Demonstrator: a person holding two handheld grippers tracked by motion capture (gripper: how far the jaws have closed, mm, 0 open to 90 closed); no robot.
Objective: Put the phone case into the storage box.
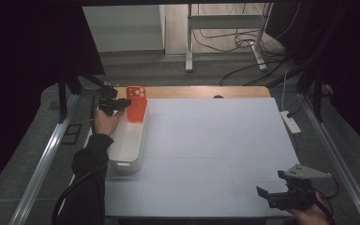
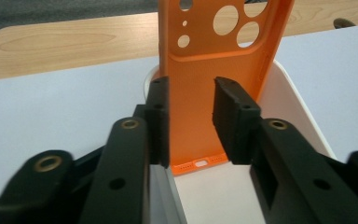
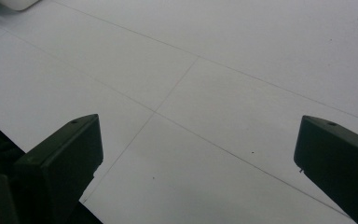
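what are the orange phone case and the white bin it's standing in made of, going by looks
The orange phone case looks like moulded plastic or firm silicone with a matte finish: thin walls, clean round camera cut-outs and small port holes along its bottom edge. Which of the two is hard to tell. The white bin looks like smooth moulded plastic with a faint sheen: rounded corners, a rolled rim and one even colour.

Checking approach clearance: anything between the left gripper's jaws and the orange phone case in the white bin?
Nothing visible. The left gripper has its jaws open on either side of the orange phone case, standing upright at the white bin's far end.
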